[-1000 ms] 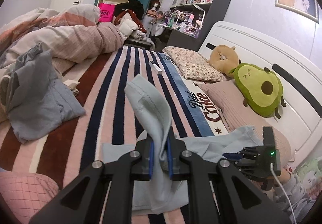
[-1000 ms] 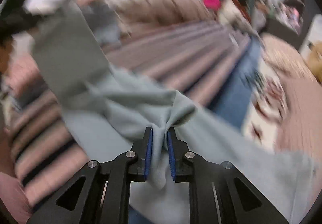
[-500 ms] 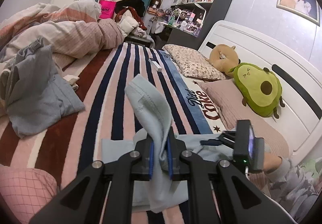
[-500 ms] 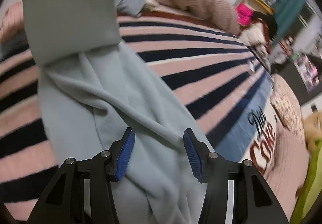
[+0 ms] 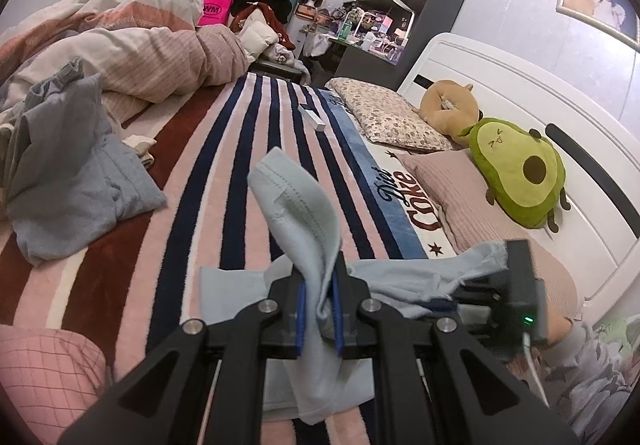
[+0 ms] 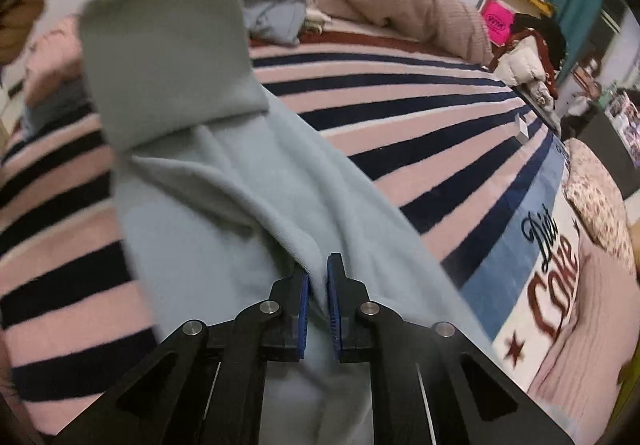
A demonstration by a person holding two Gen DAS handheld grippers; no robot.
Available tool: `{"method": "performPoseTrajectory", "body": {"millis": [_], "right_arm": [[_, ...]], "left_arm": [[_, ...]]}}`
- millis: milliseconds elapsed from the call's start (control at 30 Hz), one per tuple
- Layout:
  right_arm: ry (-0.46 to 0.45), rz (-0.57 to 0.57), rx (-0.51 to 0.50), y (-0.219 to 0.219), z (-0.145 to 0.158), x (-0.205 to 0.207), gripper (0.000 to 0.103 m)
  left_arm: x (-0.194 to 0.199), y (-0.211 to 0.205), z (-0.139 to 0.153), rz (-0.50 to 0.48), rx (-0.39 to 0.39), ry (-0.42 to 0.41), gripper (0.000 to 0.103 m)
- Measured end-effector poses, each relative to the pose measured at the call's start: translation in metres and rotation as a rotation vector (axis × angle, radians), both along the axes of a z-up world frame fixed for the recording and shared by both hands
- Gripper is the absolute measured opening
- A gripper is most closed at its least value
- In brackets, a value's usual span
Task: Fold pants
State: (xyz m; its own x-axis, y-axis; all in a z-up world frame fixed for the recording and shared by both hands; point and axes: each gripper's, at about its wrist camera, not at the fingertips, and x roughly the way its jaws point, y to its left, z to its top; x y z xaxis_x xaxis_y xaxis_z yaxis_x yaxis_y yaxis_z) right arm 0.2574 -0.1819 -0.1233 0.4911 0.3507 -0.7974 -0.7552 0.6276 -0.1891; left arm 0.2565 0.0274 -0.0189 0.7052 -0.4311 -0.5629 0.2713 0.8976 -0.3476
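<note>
Regrasp step of the fold: the light-blue pants [image 5: 296, 205] lie on the striped blanket [image 5: 200, 173], one end raised in the closed left gripper [image 5: 319, 319]. The right gripper [image 6: 316, 315], its jaws having just closed, apparently pinches a fabric ridge. Next, both ends must travel together.

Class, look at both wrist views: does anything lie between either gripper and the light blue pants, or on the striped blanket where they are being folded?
Nothing visible does. The left gripper and right gripper are each shut on the light blue pants. The striped blanket around them is bare; the grey-blue clothes lie off to one side.
</note>
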Motion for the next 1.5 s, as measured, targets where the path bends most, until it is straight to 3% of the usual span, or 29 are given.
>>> {"method": "performPoseTrajectory", "body": {"millis": [233,367,433,500,600,667,700,767,800,867,967,1067,1233,1367,1500], "right_arm": [[0.137,-0.024,0.062,-0.020,-0.008,-0.050,0.003],[0.205,-0.098,0.103,-0.031,-0.005,-0.062,0.004],[0.246,-0.121,0.174,-0.041,0.007,-0.063,0.012],[0.227,-0.166,0.248,-0.052,0.025,-0.060,0.033],[0.198,-0.307,0.345,-0.072,0.045,-0.039,0.036],[0.150,-0.403,0.285,-0.075,0.042,-0.022,0.037],[0.140,-0.441,0.229,-0.075,0.036,-0.013,0.044],[0.216,-0.462,0.217,-0.076,0.020,0.004,0.065],[0.272,-0.466,0.255,-0.079,0.011,0.012,0.066],[0.352,-0.500,0.320,-0.089,-0.001,0.025,0.064],[0.369,-0.467,0.355,-0.085,-0.005,0.022,0.006],[0.299,-0.449,0.378,-0.085,0.003,0.009,0.004],[0.124,-0.295,0.414,-0.083,0.034,-0.034,0.004],[0.151,-0.169,0.363,-0.077,0.031,-0.067,0.004],[0.298,-0.142,0.223,-0.075,-0.004,-0.089,0.006]], "left_arm": [[-0.003,-0.007,0.003,-0.021,-0.006,-0.008,0.008],[-0.006,-0.009,0.004,-0.031,-0.006,-0.009,0.008],[-0.006,-0.010,0.004,-0.033,-0.005,-0.008,0.008],[-0.005,-0.010,0.004,-0.031,-0.007,-0.007,0.008],[-0.006,-0.011,0.003,-0.034,-0.009,-0.002,0.008],[-0.006,-0.011,0.004,-0.033,-0.006,-0.003,0.008],[-0.006,-0.011,0.004,-0.032,-0.007,-0.004,0.008],[-0.003,-0.009,0.003,-0.029,-0.012,-0.004,0.008],[-0.003,-0.008,0.002,-0.028,-0.013,-0.004,0.008],[-0.002,-0.008,0.000,-0.029,-0.009,-0.001,0.008],[-0.001,-0.005,-0.002,-0.030,-0.003,0.002,0.008],[0.001,-0.004,-0.003,-0.027,-0.001,0.007,0.008],[0.000,-0.005,-0.003,-0.023,-0.001,0.007,0.008],[-0.001,-0.007,-0.002,-0.028,0.000,0.003,0.008],[-0.004,-0.011,-0.001,-0.039,0.003,-0.002,0.008]]}}
